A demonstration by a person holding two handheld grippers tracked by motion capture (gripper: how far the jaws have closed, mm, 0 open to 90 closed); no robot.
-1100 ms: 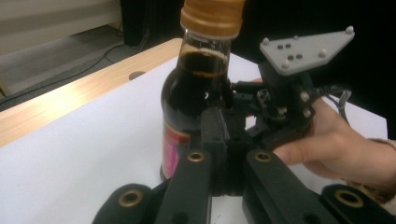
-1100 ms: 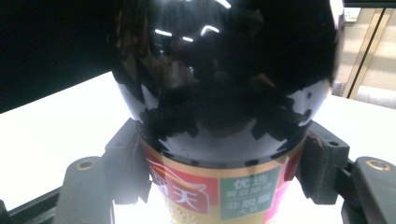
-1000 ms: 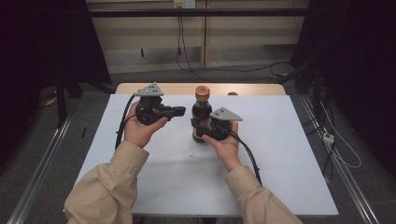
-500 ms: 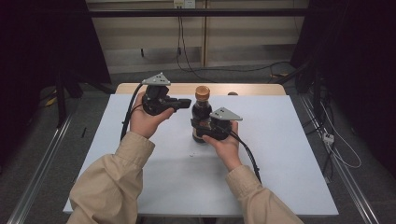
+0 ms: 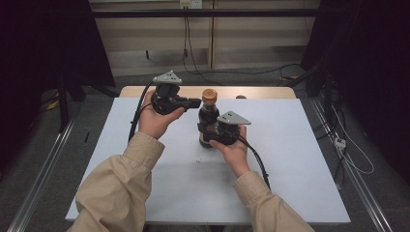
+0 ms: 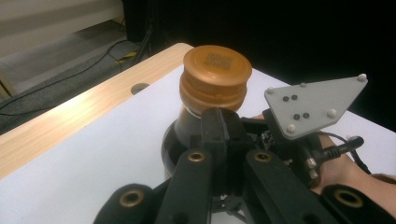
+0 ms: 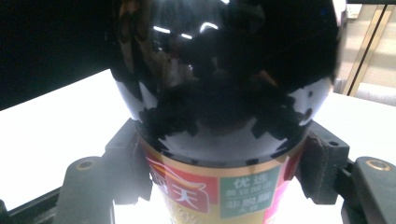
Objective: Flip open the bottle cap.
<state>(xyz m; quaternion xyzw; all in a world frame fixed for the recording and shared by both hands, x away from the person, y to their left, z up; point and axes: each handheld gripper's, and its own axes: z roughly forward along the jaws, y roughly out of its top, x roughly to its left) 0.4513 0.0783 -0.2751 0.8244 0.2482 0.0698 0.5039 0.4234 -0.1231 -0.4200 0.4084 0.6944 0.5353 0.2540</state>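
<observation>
A dark glass sauce bottle (image 5: 208,117) with an orange-brown cap (image 5: 209,95) stands upright on the white table (image 5: 290,159). My right gripper (image 5: 207,137) is shut on its lower body, just above the colourful label (image 7: 219,193), with one pad (image 7: 135,172) on each side. My left gripper (image 5: 195,102) is held up in the air to the left of the cap, jaws shut with nothing between them. In the left gripper view its closed tips (image 6: 219,119) sit just before the cap (image 6: 215,77), touching or nearly touching the neck below it.
A wooden strip (image 5: 261,92) with a round hole (image 6: 139,87) runs along the table's far edge. Cables lie on the floor (image 5: 251,72) beyond it. The right gripper's grey plate (image 6: 313,105) and cable sit right of the bottle.
My left gripper has risen and moved right toward the bottle's cap, still shut. The right gripper and the bottle have stayed put.
</observation>
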